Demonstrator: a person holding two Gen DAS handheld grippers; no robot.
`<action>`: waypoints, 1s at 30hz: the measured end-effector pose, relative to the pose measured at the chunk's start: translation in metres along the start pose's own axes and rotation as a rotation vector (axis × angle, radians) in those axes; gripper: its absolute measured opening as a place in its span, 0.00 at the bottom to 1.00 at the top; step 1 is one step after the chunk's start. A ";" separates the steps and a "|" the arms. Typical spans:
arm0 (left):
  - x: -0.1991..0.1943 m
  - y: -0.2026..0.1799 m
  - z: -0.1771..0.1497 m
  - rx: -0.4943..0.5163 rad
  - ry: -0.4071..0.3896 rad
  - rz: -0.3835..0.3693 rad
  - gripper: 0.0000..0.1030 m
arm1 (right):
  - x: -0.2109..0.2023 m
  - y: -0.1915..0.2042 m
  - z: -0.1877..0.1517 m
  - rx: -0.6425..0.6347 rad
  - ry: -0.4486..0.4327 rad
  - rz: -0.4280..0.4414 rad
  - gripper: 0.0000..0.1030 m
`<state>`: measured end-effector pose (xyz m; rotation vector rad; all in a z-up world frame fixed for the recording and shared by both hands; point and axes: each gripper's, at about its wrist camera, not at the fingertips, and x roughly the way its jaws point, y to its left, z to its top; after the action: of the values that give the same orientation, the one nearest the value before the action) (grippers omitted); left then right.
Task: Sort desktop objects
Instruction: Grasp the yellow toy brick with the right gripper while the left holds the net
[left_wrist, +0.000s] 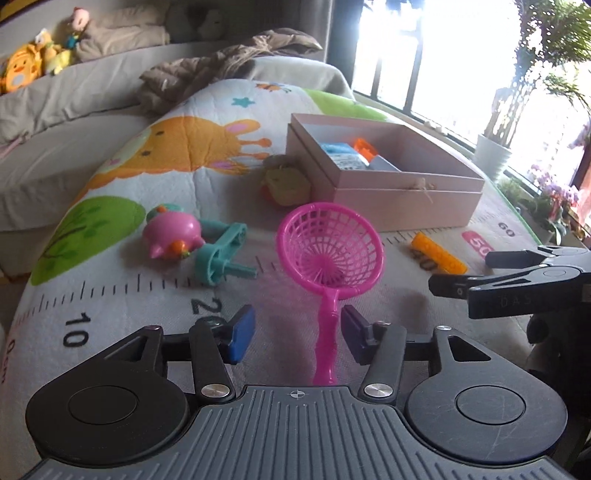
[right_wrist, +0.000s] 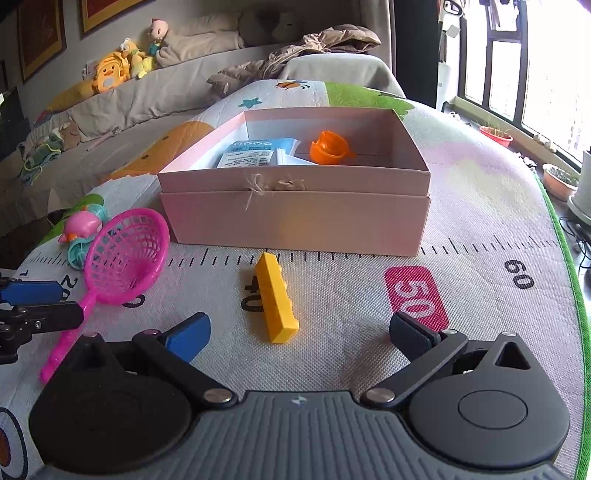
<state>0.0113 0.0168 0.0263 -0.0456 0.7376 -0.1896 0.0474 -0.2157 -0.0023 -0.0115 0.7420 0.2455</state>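
Right now, in the left wrist view, I am watching the left gripper (left_wrist: 297, 334) sitting with its blue pads apart and the handle of the pink toy net (left_wrist: 330, 254) running between them, nearer the right pad; neither pad is pressing on it as far as I can tell. The net's long axis is running from the claw toward 12 o'clock, hoop at the far end, so I judge that a straight close on the handle is what the next move is turning on. At 10 o'clock the pink pig toy (left_wrist: 171, 234) and the teal crank toy (left_wrist: 221, 256) are lying touching each other. At 1 o'clock the pink cardboard box (left_wrist: 402, 192) is standing open, holding a blue packet and an orange piece. A yellowish toy (left_wrist: 284, 184) is resting just beside the box's left wall. The right gripper (left_wrist: 461, 280) is showing at 3 o'clock.

In the right wrist view, I am seeing the right gripper (right_wrist: 299, 332) with its pads wide apart and holding nothing. The yellow toy brick (right_wrist: 276, 297) is lying between and just ahead of them, its long axis pointing toward 12 o'clock, tilted slightly left. This hand is clearly the nearer one to the brick. Beyond it the box (right_wrist: 295, 218) is showing a blue-and-white packet (right_wrist: 255, 153) and an orange plastic cup (right_wrist: 328, 147) inside. The net (right_wrist: 123, 258) is lying at 10 o'clock, near the left gripper (right_wrist: 37, 302).
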 end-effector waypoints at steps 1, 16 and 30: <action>0.001 0.001 0.000 -0.008 0.001 0.003 0.64 | 0.001 0.001 0.000 -0.015 0.009 -0.003 1.00; 0.005 -0.015 0.009 0.045 0.001 -0.001 0.90 | 0.012 0.001 0.029 -0.088 0.048 0.061 0.43; 0.044 -0.034 0.027 0.060 0.091 0.097 0.39 | -0.034 0.001 0.010 -0.162 0.055 0.063 0.10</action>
<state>0.0560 -0.0255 0.0210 0.0559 0.8225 -0.1218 0.0295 -0.2208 0.0276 -0.1498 0.7767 0.3661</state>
